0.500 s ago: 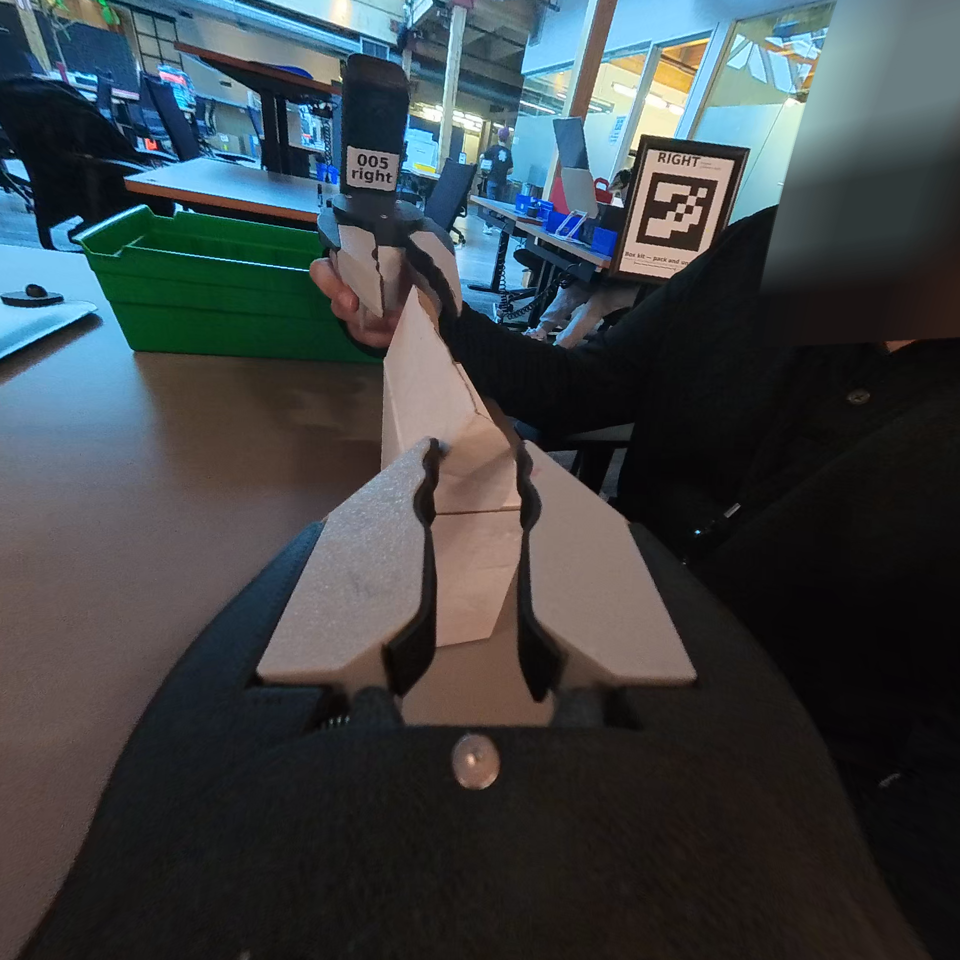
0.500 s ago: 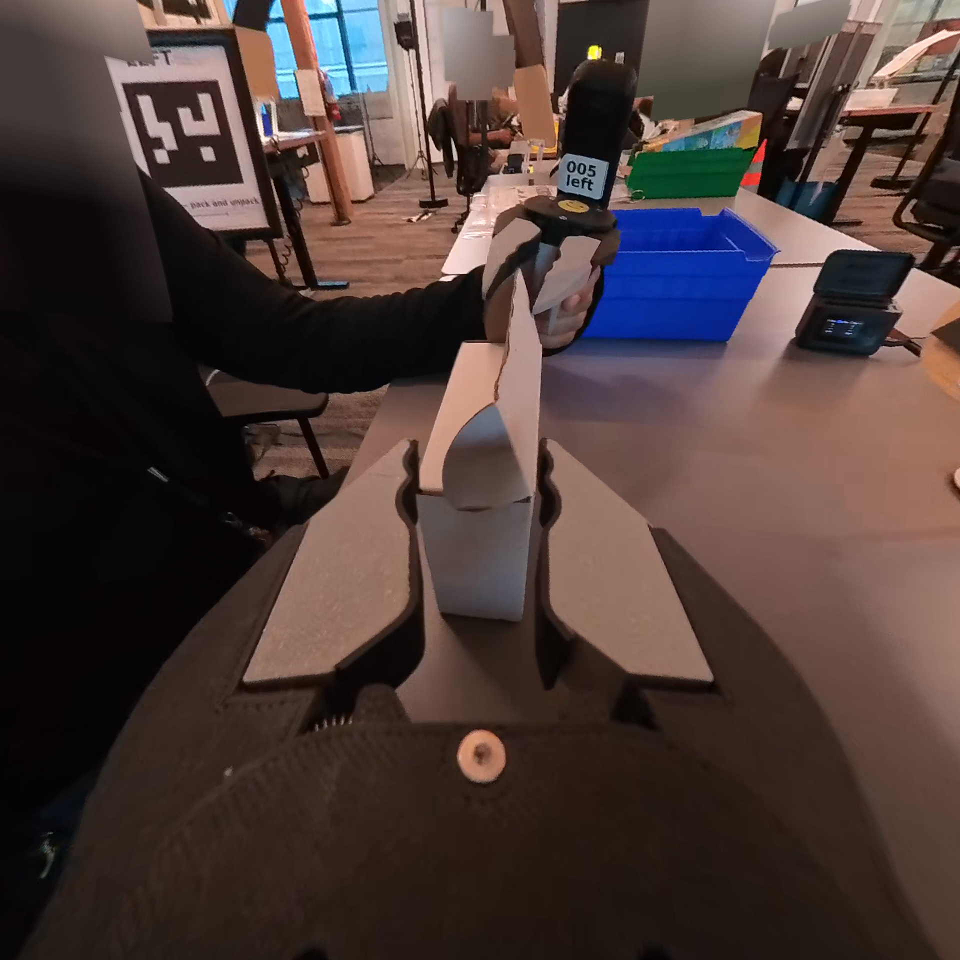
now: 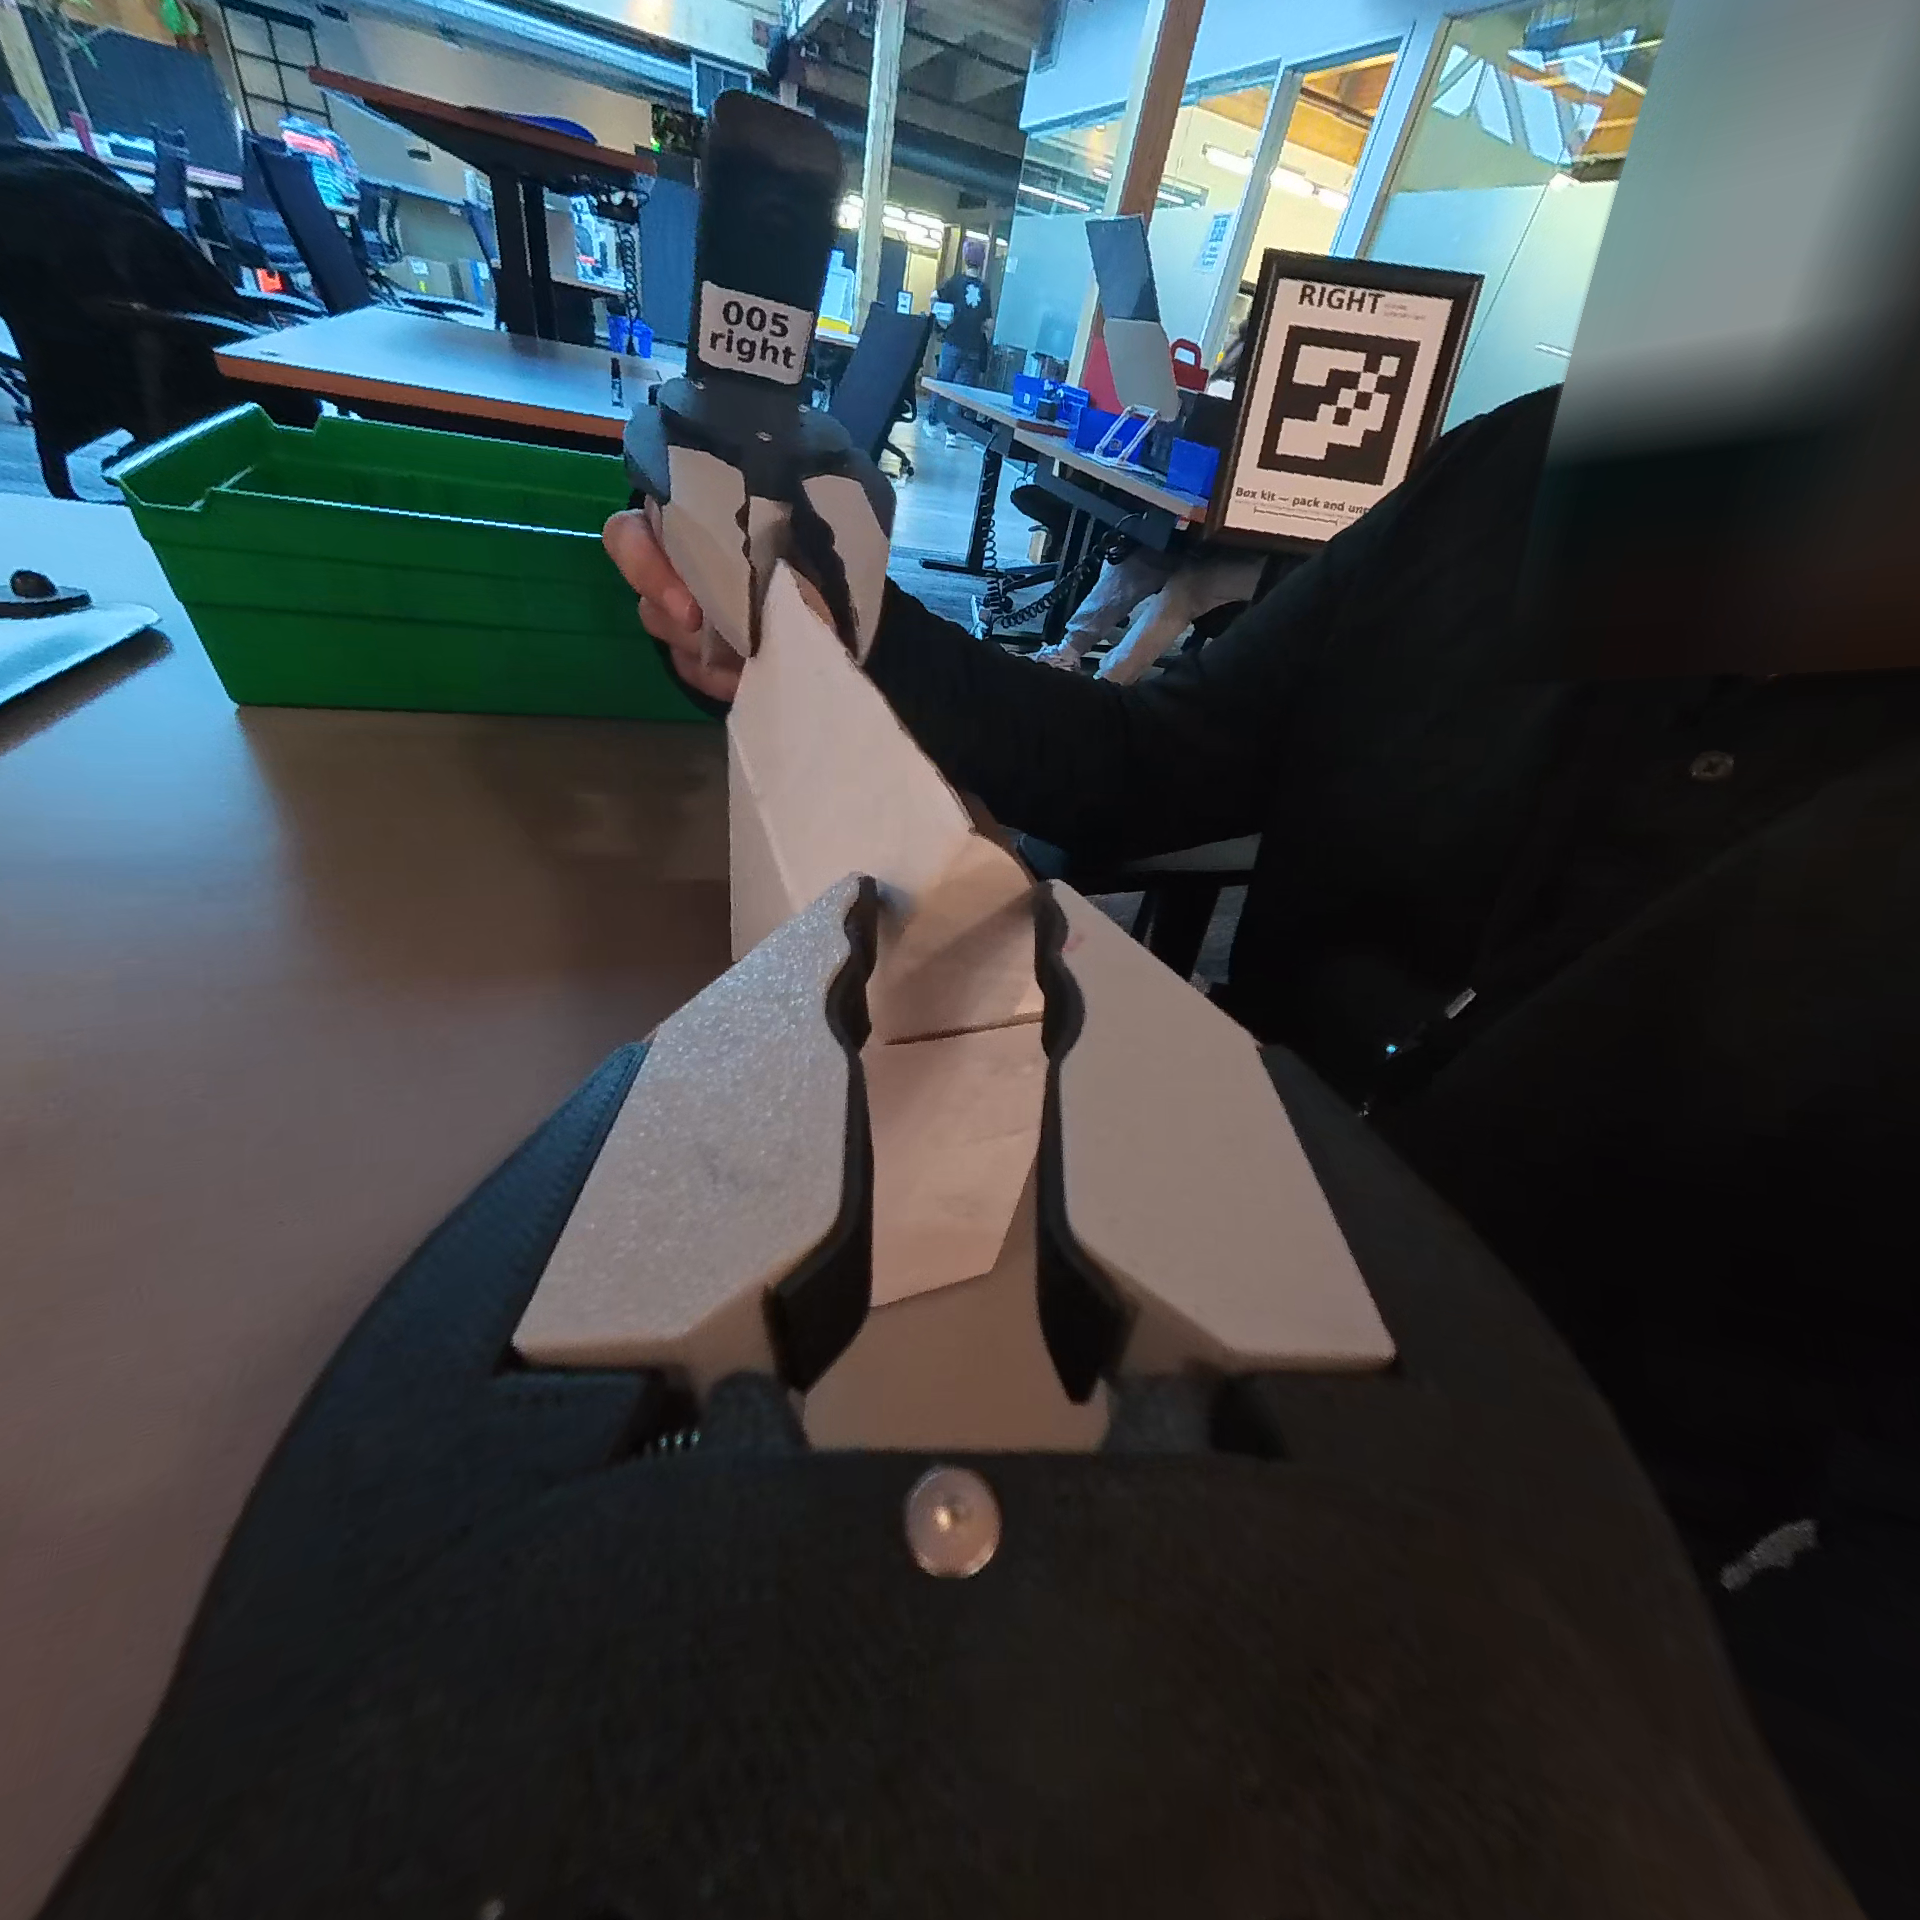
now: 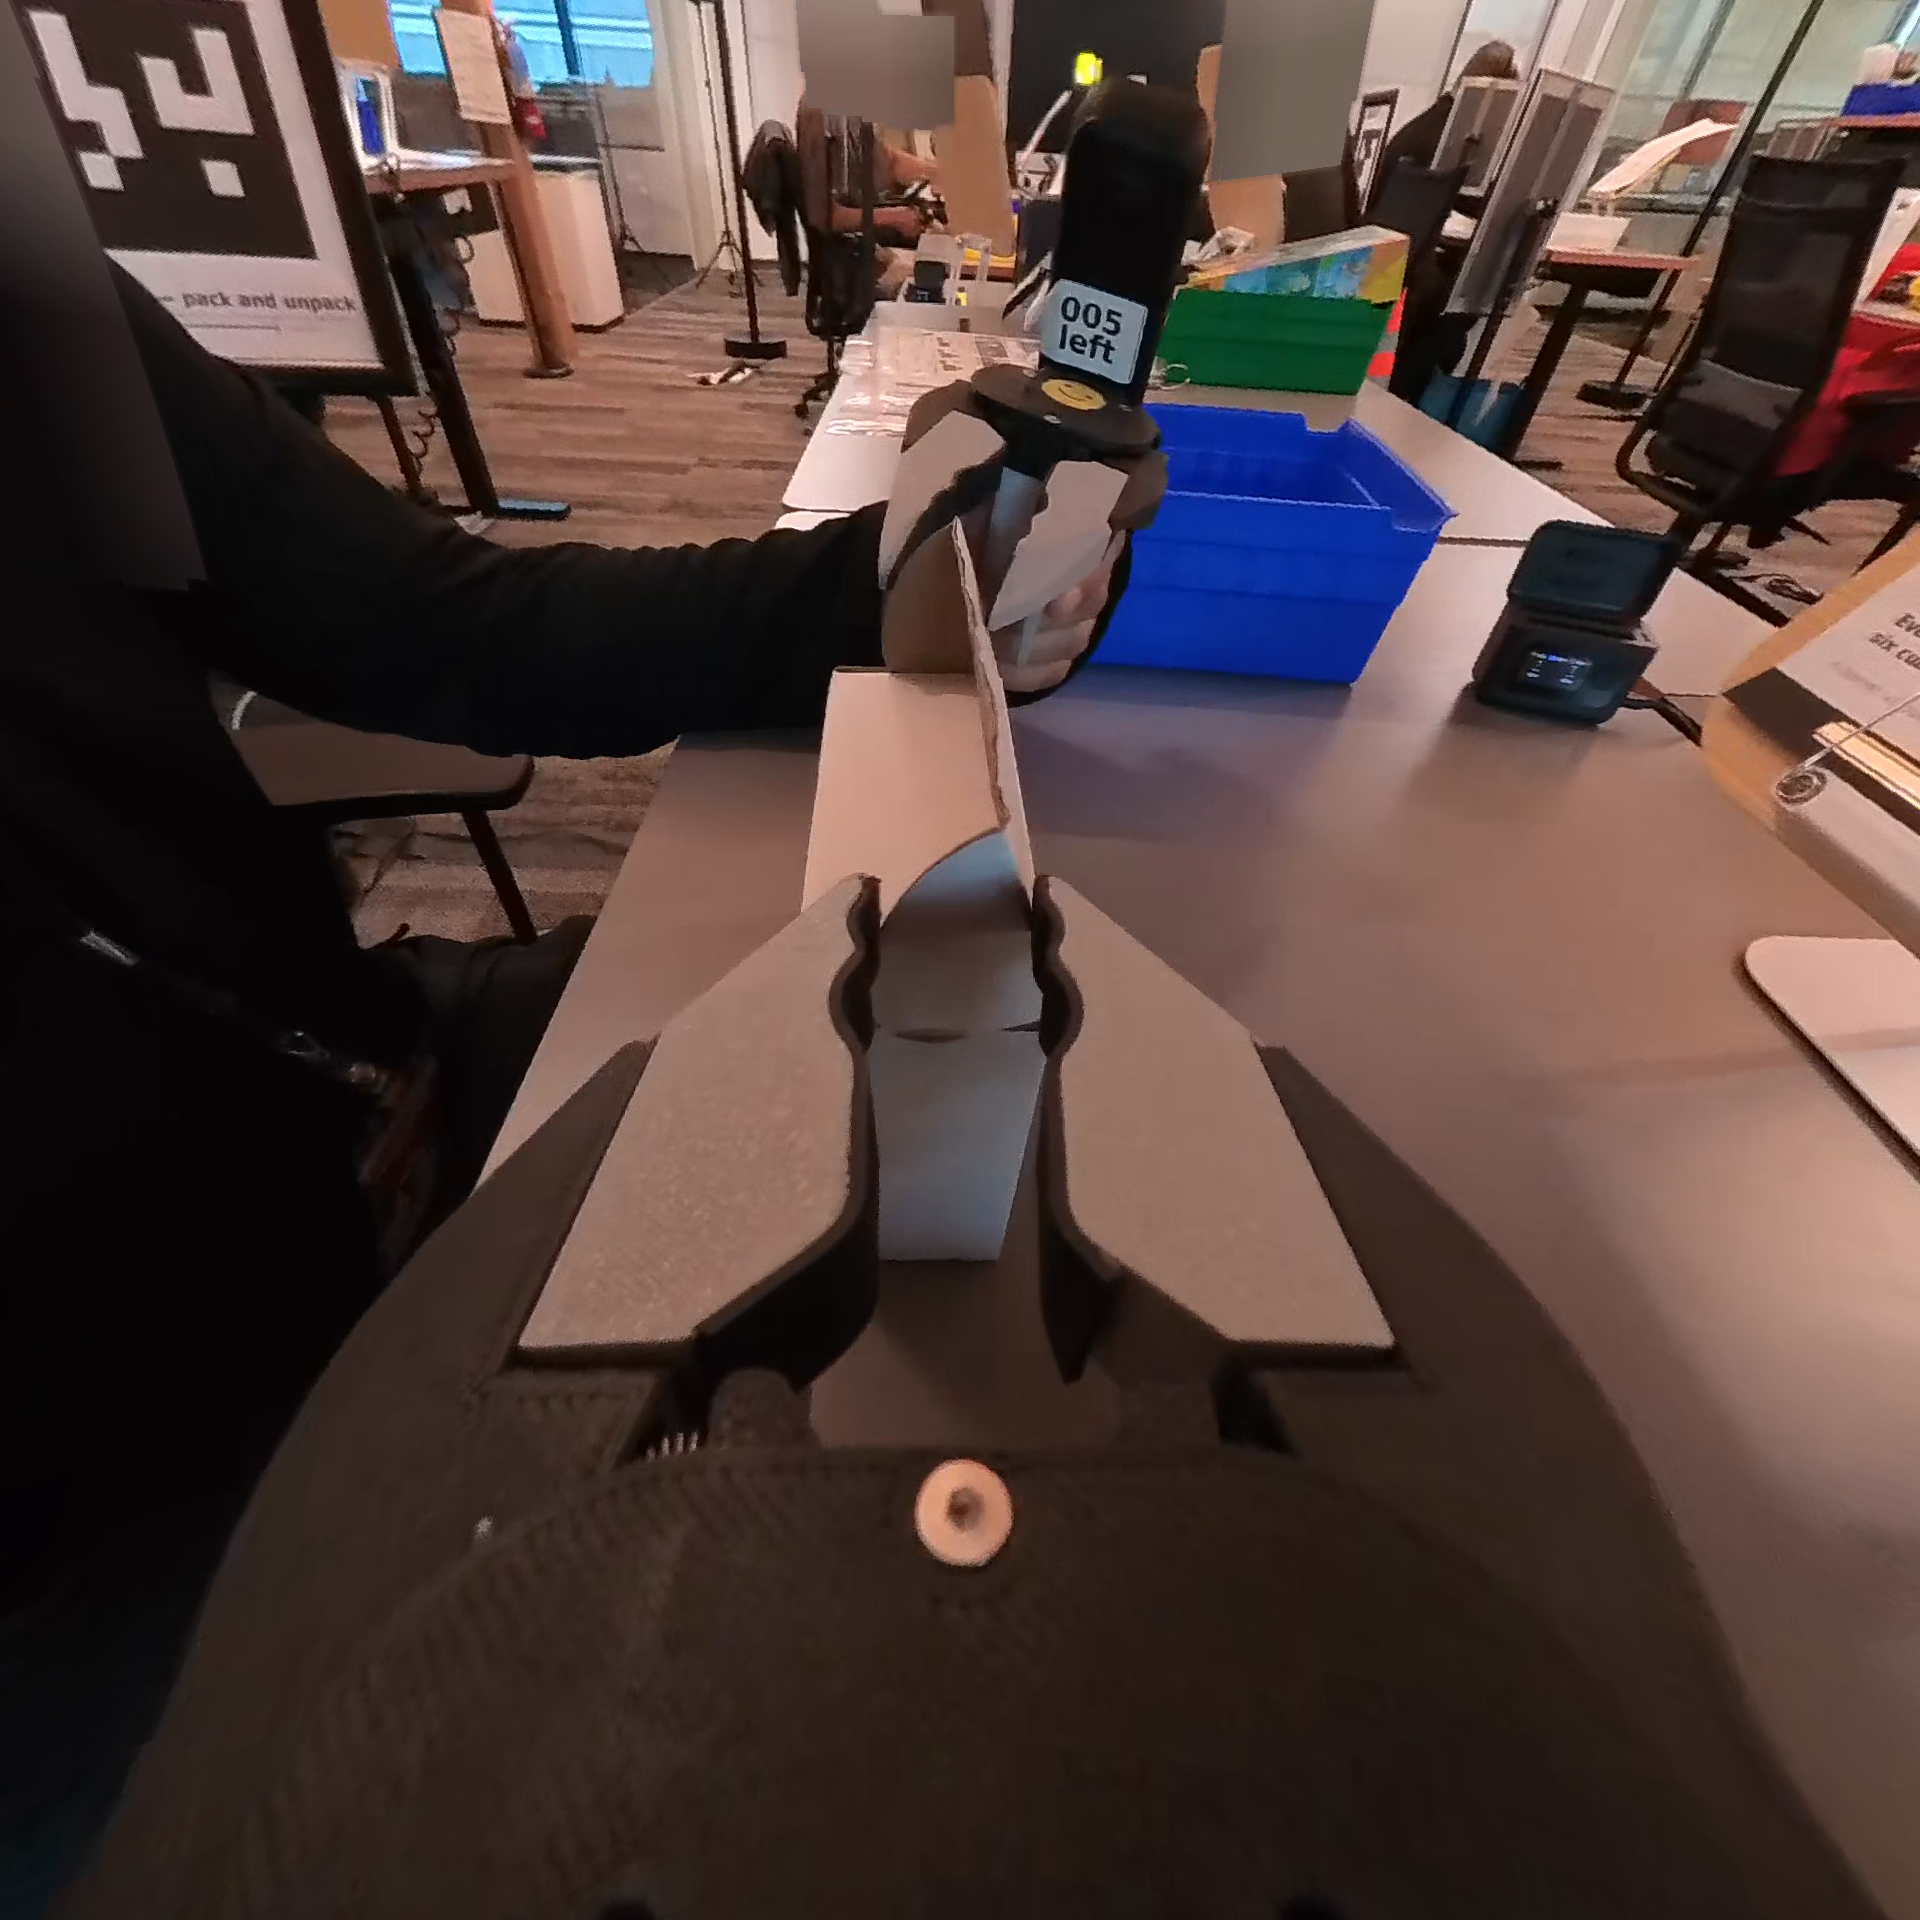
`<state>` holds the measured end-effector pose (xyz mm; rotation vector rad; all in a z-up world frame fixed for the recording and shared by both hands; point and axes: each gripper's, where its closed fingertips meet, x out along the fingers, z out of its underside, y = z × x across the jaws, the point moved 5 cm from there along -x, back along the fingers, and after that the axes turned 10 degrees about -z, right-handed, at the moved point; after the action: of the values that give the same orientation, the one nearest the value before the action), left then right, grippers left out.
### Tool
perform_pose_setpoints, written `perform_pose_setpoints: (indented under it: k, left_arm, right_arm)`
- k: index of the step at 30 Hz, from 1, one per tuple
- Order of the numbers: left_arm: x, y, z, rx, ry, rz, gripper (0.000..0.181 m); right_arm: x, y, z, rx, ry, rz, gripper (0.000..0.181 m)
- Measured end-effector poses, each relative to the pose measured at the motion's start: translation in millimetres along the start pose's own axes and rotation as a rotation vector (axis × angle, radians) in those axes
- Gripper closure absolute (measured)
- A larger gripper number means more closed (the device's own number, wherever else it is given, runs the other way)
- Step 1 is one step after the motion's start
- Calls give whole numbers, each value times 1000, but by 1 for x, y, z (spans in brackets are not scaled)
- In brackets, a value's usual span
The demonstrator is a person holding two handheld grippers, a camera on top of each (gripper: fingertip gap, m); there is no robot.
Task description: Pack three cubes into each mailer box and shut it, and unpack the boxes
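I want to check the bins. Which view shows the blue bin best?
The right wrist view: the blue bin stands on the table behind the left tool, with its rim and front wall clear. The left wrist view shows only a green bin.

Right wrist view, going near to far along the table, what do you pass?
Right hand-held gripper → white mailer box → left hand-held gripper → blue bin → green bin.
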<state>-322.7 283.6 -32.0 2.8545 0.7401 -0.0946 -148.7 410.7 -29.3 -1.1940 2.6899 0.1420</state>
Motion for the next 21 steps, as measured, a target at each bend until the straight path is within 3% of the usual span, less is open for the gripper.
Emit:
perform_pose_setpoints:
  k: [13,21]
  left_arm:
    - [-9,-13,-4,-34,25,-100,154]
    - [-9,-13,-6,-54,39,-87,153]
  right_arm:
    - [12,15,-6,88,-79,131,156]
    - [14,22,-12,272,-116,181,156]
